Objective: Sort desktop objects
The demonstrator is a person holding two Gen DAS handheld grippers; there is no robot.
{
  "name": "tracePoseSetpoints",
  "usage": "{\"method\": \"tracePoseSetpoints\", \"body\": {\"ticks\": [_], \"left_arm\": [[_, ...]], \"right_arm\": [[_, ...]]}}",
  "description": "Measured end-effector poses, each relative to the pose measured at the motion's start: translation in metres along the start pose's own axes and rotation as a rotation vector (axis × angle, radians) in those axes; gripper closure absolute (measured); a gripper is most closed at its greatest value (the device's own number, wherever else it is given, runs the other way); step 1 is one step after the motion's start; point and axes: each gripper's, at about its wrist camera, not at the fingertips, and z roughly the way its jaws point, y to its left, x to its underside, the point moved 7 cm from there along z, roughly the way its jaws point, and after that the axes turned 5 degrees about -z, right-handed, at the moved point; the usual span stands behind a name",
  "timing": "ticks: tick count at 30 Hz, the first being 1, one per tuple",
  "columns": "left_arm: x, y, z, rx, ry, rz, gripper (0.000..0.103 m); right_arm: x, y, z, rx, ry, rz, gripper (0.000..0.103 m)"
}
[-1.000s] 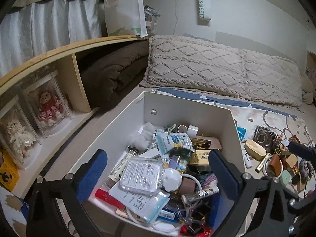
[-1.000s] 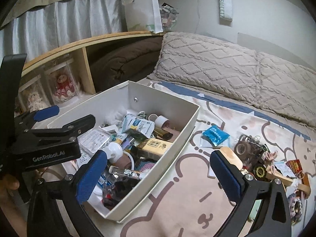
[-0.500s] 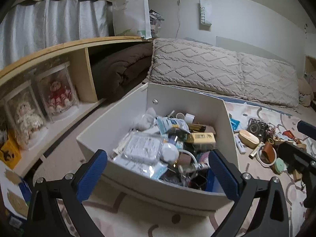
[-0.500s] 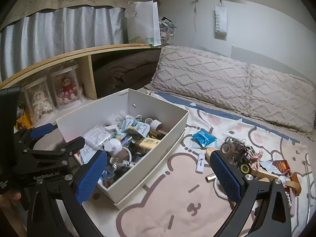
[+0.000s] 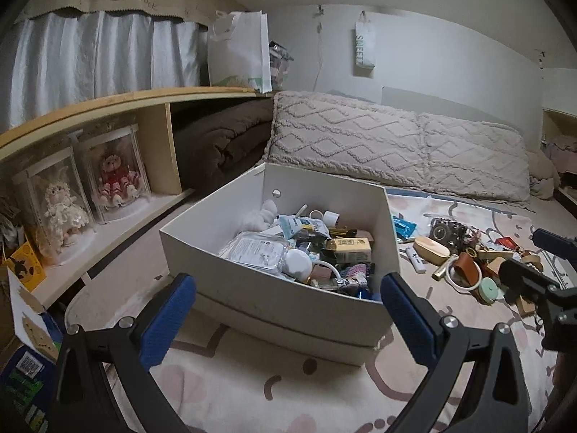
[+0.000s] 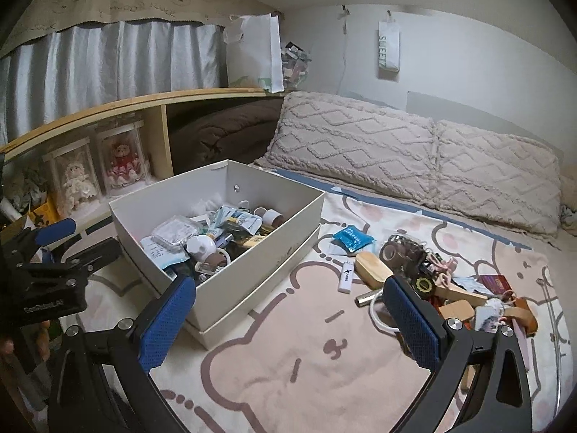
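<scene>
- My left gripper [image 5: 288, 310] hovers with fingers spread wide, holding nothing, facing the white box [image 5: 274, 288] of clutter on the bed [image 5: 252, 389].
- My right gripper [image 6: 288, 317] is likewise spread and empty, beside the box.
- Loose items [image 6: 425, 274] lie scattered on the bed, right of the box.

One white box [image 6: 252, 278], two pillows [image 6: 360, 148], two boxed dolls [image 5: 65, 205], and one white paper bag [image 5: 239, 54].

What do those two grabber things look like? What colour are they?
Both look alike. The left gripper has a black frame with silver bolts, and two flat fingers covered in bumpy blue pads. The right gripper has the same blue pads on its fingers. White letters are printed on the left one's black body; they look like "GenRobot.AI".
</scene>
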Motion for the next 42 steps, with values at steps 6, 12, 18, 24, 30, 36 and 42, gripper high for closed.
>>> {"method": "tracePoseSetpoints", "body": {"ticks": [6,12,18,24,30,36,42], "left_arm": [[0.006,-0.006,-0.023,0.024,-0.024,0.011,0.0],[0.009,-0.009,-0.042,0.047,-0.047,-0.004,0.0],[0.013,-0.017,-0.058,0.042,-0.084,0.036,0.0],[0.022,-0.025,-0.07,0.06,-0.095,0.059,0.0],[0.028,-0.034,-0.075,0.063,-0.09,0.083,0.0],[0.028,-0.037,-0.08,0.065,-0.102,0.074,0.0],[0.029,-0.038,-0.082,0.069,-0.103,0.076,0.0]], "right_arm": [[0.007,-0.006,-0.021,0.014,-0.035,-0.003,0.0],[0.015,-0.01,-0.037,0.026,-0.069,-0.01,0.0],[0.024,-0.012,-0.048,0.003,-0.064,0.005,0.0],[0.03,-0.01,-0.058,0.018,-0.074,-0.023,0.0],[0.032,-0.015,-0.066,0.017,-0.096,0.0,0.0],[0.031,-0.021,-0.071,0.013,-0.118,0.02,0.0],[0.034,-0.023,-0.072,0.01,-0.114,0.024,0.0]]}}
